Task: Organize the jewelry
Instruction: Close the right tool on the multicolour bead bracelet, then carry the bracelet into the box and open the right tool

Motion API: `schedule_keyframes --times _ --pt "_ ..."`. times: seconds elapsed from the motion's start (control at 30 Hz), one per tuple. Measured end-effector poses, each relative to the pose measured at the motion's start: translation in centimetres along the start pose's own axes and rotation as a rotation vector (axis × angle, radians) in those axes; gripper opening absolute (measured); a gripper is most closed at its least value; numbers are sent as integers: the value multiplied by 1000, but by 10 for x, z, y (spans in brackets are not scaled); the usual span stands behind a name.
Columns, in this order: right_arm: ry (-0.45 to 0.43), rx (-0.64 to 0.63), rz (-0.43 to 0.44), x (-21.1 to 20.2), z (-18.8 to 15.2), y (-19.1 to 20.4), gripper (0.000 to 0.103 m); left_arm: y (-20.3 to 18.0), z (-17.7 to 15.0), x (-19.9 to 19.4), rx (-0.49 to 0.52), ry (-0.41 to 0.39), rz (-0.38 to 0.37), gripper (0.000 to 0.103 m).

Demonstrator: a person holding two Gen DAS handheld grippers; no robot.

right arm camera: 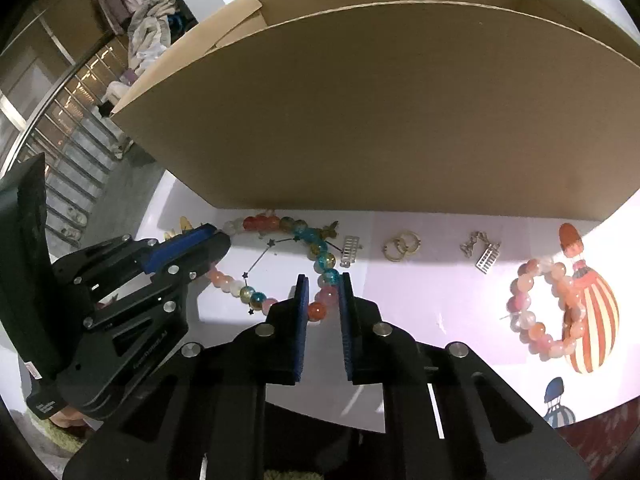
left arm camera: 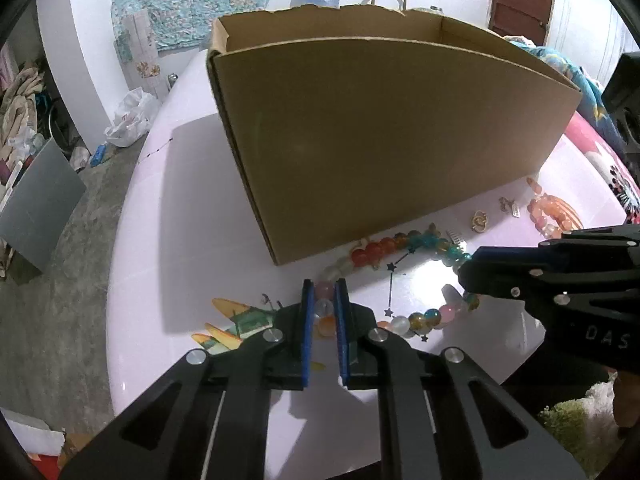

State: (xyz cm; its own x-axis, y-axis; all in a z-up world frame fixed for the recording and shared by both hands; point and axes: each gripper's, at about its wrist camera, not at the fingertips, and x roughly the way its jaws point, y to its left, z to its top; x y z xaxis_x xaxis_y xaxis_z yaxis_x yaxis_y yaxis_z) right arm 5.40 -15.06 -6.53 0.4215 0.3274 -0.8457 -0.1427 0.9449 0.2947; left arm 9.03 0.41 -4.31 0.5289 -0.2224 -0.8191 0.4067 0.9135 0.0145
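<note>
The left tool (left arm camera: 324, 292) pinches the left side of a multicolored bead bracelet (right arm camera: 316, 252) lying on the pale counter (left arm camera: 180, 240) just before a cardboard box (left arm camera: 380, 140). The right tool (right arm camera: 324, 284) pinches the same bracelet's right side; "DAS" reads on its body. Farther right lie gold rings (right arm camera: 402, 245), silver charms (right arm camera: 486, 256) and a pink bead bracelet (right arm camera: 540, 308).

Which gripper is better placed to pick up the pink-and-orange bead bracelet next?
Right. The pink-and-orange bead bracelet lies free beside the right gripper; the left gripper, across the multicoloured bead necklace, is farther away.
</note>
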Motion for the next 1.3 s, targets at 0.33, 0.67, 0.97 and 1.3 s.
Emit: schedule_keyframes --times 0.33,0.67,0.97,1.3 --pt "-52 8 23 -16 -10 1 7 3 -2 -25 -44 -58 -47 9" --pt "-120 -32 10 -39 -18 12 7 -2 6 -58 -41 -133 -75 9" --pt "-182 -83 12 -73 -27 15 7 -5 16 -101 -35 -212 -143 9" --pt "-381 -203 20 -126 25 35 7 1 78 -166 27 -420 -203 9"
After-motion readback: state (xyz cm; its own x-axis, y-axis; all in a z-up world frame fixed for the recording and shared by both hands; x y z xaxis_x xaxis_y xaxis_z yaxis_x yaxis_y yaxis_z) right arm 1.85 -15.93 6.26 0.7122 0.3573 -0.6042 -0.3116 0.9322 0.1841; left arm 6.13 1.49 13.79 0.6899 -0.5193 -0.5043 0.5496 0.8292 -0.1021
